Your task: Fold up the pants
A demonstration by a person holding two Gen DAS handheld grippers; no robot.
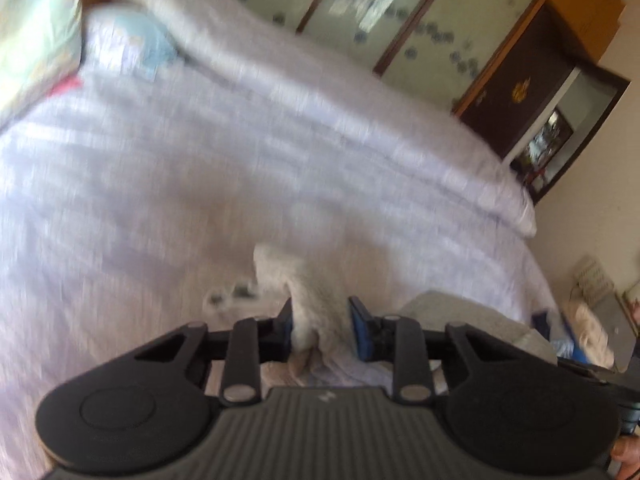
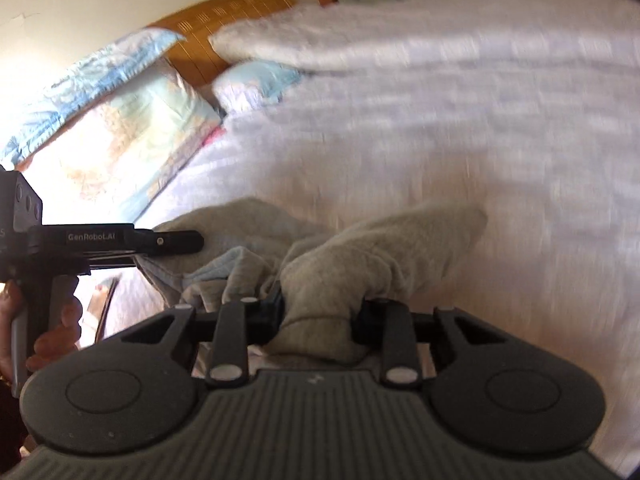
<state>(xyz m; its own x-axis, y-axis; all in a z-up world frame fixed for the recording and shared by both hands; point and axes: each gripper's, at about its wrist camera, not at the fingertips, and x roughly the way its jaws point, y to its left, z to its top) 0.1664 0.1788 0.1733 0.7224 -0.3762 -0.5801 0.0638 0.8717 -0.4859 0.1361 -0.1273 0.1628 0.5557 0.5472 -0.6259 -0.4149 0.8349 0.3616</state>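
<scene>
The pants are pale grey sweatpants (image 2: 400,248), bunched up and lifted off the white bed. In the right wrist view my right gripper (image 2: 320,314) is shut on a thick wad of their cloth, which spills forward over the fingers. In the left wrist view my left gripper (image 1: 322,318) pinches a narrower strip of the pants (image 1: 312,280) between its blue pads (image 1: 362,330). The left gripper (image 2: 188,240) also shows side-on at the left of the right wrist view, with a hand (image 2: 52,320) on its handle and grey cloth hanging from its tip.
A white quilt (image 1: 200,160) covers the bed. Patterned pillows (image 2: 120,132) and a wooden headboard (image 2: 224,12) lie at the far left, with a folded pale blanket (image 2: 360,36) behind. A frosted-door wardrobe (image 1: 380,12) and a dark cabinet (image 1: 528,88) stand beyond. Clutter (image 1: 588,328) sits beside the bed.
</scene>
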